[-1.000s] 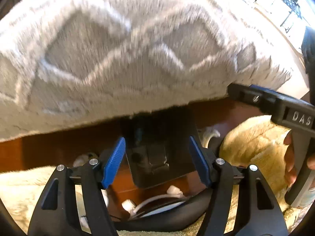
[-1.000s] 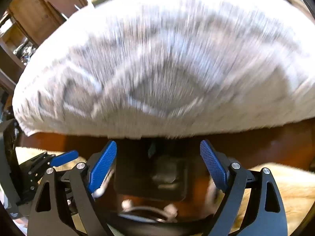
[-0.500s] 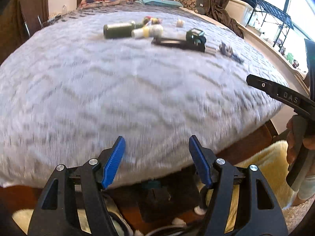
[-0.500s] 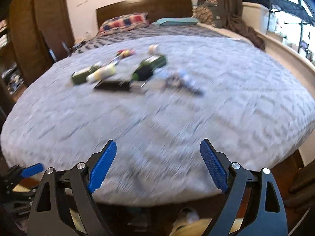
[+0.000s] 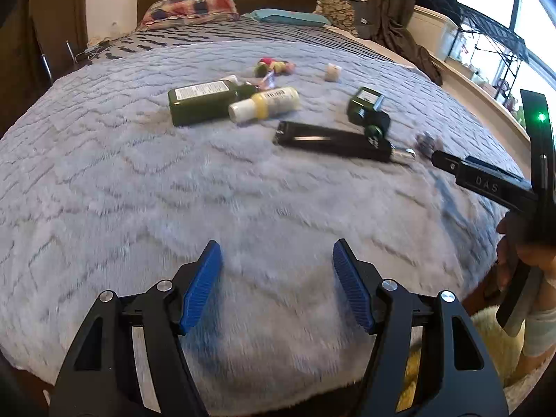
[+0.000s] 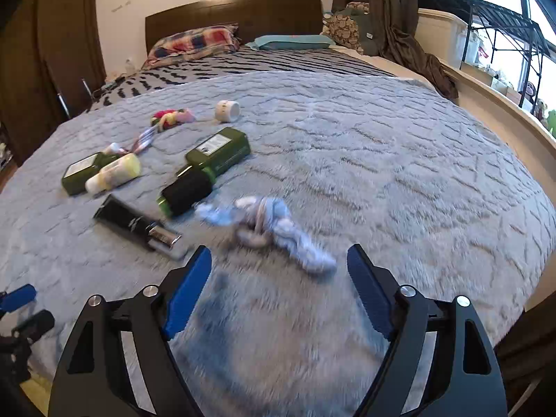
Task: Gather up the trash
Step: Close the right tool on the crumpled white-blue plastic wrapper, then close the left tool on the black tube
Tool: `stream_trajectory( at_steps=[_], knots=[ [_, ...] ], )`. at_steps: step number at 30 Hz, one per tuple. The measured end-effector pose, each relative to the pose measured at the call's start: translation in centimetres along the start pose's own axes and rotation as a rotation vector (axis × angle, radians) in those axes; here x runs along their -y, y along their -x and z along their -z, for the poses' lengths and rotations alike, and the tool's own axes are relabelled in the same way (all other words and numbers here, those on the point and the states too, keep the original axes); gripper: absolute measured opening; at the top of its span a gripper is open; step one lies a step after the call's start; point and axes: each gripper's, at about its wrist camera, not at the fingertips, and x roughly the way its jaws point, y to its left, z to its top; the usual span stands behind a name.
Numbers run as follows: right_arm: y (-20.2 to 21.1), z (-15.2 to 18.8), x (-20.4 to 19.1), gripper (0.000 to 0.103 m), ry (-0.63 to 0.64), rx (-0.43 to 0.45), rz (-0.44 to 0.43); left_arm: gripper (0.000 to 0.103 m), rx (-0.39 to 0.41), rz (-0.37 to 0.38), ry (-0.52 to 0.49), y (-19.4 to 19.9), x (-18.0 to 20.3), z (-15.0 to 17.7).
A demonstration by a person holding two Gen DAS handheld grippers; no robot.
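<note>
Several items lie on a grey fuzzy blanket point(image 5: 139, 191) on a bed. A dark green bottle point(image 5: 205, 101) lies beside a pale yellow bottle point(image 5: 266, 105). A black tube point(image 5: 333, 141) lies nearer, and a second green bottle point(image 5: 368, 109) behind it. A blue-white knotted rope point(image 6: 274, 224) lies just ahead of my right gripper point(image 6: 278, 290), which is open and empty. My left gripper point(image 5: 276, 281) is open and empty over the blanket's near part. A small white jar point(image 6: 227, 110) and a colourful small toy point(image 6: 170, 117) lie farther back.
Pillows point(image 6: 194, 43) and a wooden headboard point(image 6: 236, 10) are at the far end. A window ledge with a metal rack point(image 6: 504, 45) runs along the right. Dark wooden furniture point(image 6: 52, 52) stands at the left. A yellow rug point(image 5: 493, 340) lies on the floor.
Both grippers rose from below the bed's edge to above the blanket, so the items on the bed came into view. Both stayed open.
</note>
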Motion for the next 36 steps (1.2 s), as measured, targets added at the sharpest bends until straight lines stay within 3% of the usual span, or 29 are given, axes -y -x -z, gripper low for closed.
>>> stream_trajectory(
  at_steps=[2,10,21,26,33,36],
  knots=[
    [-0.7,-0.3,0.1,0.078,0.004,0.0,0.002,0.063,-0.002,0.013,0.014,-0.7,0.0,-0.8],
    [-2.5,-1.1,-0.6,0.037,0.035,-0.008,-0.025,0.063,-0.013,0.046,-0.004,-3.3,1.8,-3.2],
    [-1.6,-0.6,0.7,0.034,0.02,0.006,-0.018,0.063,-0.043,0.152,0.05,-6.0,3.7,-6.5],
    [-1.0,-0.3,1.1,0.034,0.02,0.013,-0.009,0.063,-0.05,0.155,0.062,-6.9,5.0,-8.4],
    [-0.4,-0.3,1.6,0.034,0.005,0.024,-0.016,0.063,-0.107,0.065,0.066,-8.6,6.9,-10.1],
    [-0.4,-0.3,1.7,0.034,-0.003,0.021,-0.028,0.064,-0.125,0.0,0.019,-9.7,8.0,-10.5]
  ],
)
